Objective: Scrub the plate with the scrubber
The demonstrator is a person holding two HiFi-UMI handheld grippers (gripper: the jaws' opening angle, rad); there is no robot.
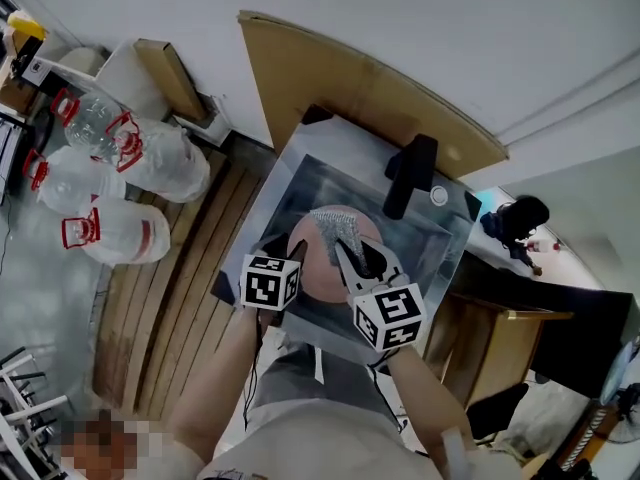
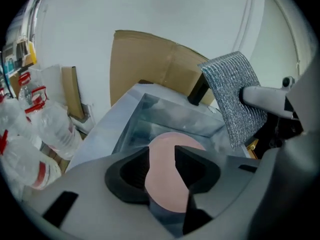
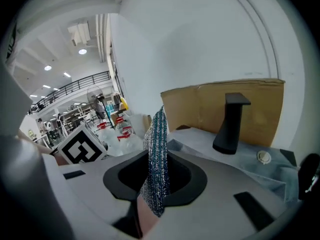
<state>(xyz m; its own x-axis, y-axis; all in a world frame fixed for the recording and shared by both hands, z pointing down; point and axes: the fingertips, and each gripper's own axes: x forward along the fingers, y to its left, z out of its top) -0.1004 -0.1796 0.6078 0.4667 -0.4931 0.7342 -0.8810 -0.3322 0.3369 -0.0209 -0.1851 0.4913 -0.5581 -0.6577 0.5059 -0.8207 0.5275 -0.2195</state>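
Observation:
A round pink plate (image 1: 318, 268) lies in the steel sink (image 1: 290, 183). My left gripper (image 1: 296, 256) hangs over the plate's left side with its jaws apart. In the left gripper view the plate (image 2: 172, 146) shows in the gap of my left gripper (image 2: 162, 156); I cannot tell if a pad touches it. My right gripper (image 1: 347, 255) is shut on a silver mesh scrubber (image 1: 335, 228), which stands upright above the plate. In the right gripper view the scrubber (image 3: 156, 154) is pinched edge-on in my right gripper (image 3: 157, 181). The scrubber (image 2: 235, 99) also hangs at the left gripper view's right.
A black faucet (image 1: 410, 173) stands at the sink's far rim, with a round knob (image 3: 263, 157) beside it. Brown cardboard (image 1: 340, 78) leans on the wall behind. Several large water jugs (image 1: 110, 168) lie on the floor to the left.

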